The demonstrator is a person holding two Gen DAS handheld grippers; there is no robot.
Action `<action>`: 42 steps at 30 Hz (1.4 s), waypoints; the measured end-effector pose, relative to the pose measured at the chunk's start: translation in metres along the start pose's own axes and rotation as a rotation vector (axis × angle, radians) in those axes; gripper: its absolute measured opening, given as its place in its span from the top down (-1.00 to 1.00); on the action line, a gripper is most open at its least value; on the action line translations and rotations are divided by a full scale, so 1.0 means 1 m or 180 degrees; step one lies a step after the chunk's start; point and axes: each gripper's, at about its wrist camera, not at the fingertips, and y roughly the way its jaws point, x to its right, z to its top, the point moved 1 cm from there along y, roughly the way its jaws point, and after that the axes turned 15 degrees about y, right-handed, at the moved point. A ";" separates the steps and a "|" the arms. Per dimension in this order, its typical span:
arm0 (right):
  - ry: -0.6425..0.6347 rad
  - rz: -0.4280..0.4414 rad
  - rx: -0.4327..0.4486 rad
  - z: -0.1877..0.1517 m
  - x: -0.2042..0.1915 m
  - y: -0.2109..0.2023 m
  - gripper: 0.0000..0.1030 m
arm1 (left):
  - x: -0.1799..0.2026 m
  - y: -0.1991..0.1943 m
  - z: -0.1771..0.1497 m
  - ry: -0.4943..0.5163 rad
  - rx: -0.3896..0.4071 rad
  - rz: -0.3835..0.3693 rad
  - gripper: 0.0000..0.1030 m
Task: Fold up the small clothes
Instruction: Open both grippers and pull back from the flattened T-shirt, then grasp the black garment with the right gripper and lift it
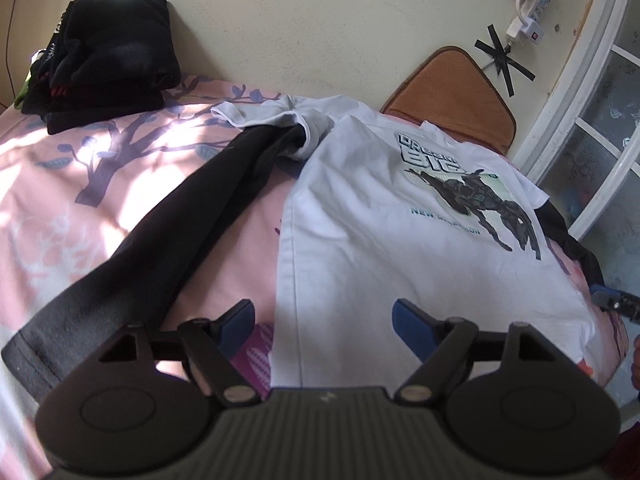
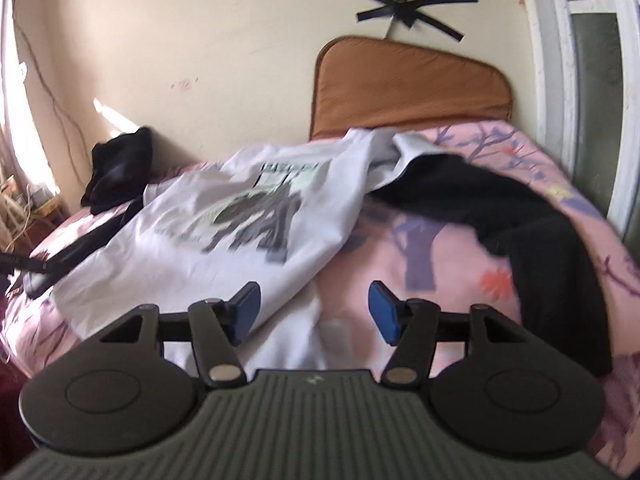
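A white T-shirt with a dark horse print lies face up on the pink bed. It also shows in the right wrist view. A long black garment lies beside it, one end under the shirt's sleeve; it also shows in the right wrist view. My left gripper is open, over the shirt's hem near its left edge. My right gripper is open, above the shirt's lower corner, and its tip shows at the shirt's right edge in the left wrist view.
A stack of folded dark clothes sits at the bed's far corner by the wall. A brown cushion leans against the wall behind the shirt. A window frame borders the bed on one side. The pink floral sheet covers the bed.
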 end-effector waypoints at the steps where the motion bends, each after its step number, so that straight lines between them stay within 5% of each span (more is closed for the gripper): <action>1: -0.0019 -0.0069 -0.0068 -0.009 0.000 0.006 -0.23 | 0.001 0.002 -0.002 0.0017 -0.0022 -0.0022 -0.48; 2: -0.0036 -0.0131 -0.0071 -0.017 -0.003 0.010 -0.18 | 0.003 0.005 -0.003 0.0030 -0.0054 -0.0035 -0.28; 4: -0.0099 -0.0072 -0.0048 -0.015 -0.011 0.007 0.82 | 0.010 0.007 -0.005 0.0098 -0.0096 -0.0046 0.36; 5: -0.0053 -0.0014 0.0026 -0.008 -0.013 -0.002 0.83 | 0.013 0.008 -0.005 0.0138 -0.0134 -0.0099 0.79; 11: 0.0076 0.0179 0.0675 0.033 -0.016 -0.111 0.86 | 0.029 -0.029 -0.002 0.0202 0.0097 -0.0700 0.87; 15: -0.0008 -0.0293 0.0427 0.021 -0.006 -0.121 0.71 | 0.032 -0.053 -0.012 0.0171 0.0265 -0.0753 0.72; 18: -0.0065 -0.1048 0.0566 0.008 0.008 -0.101 -0.23 | 0.016 -0.051 -0.025 -0.0047 0.0226 -0.0606 0.11; 19: -0.0047 -0.1126 0.0572 0.007 0.010 -0.093 -0.22 | 0.010 -0.048 -0.029 -0.0157 0.0175 -0.0535 -0.07; 22: -0.0028 -0.0655 0.0483 0.010 -0.001 -0.069 -0.21 | -0.002 -0.042 -0.039 -0.0345 0.0104 -0.0467 -0.10; 26: -0.0552 -0.0058 0.0341 0.009 -0.060 -0.023 -0.21 | 0.001 -0.047 -0.049 -0.0275 0.0201 -0.0352 -0.16; 33: -0.0893 0.0967 -0.0339 0.001 -0.165 0.078 -0.18 | 0.009 -0.061 -0.074 -0.0101 0.0371 -0.0207 -0.18; 36: -0.1034 0.1228 -0.0682 -0.013 -0.203 0.105 -0.18 | 0.002 -0.071 -0.087 -0.0112 0.0440 -0.0076 -0.30; 39: -0.1162 0.1281 -0.1356 -0.034 -0.229 0.131 -0.16 | -0.013 -0.085 -0.099 -0.0207 0.0566 0.0079 -0.48; 42: -0.1533 0.1340 -0.1416 -0.034 -0.248 0.120 -0.16 | -0.029 -0.098 -0.106 -0.0344 0.0780 0.0153 -0.53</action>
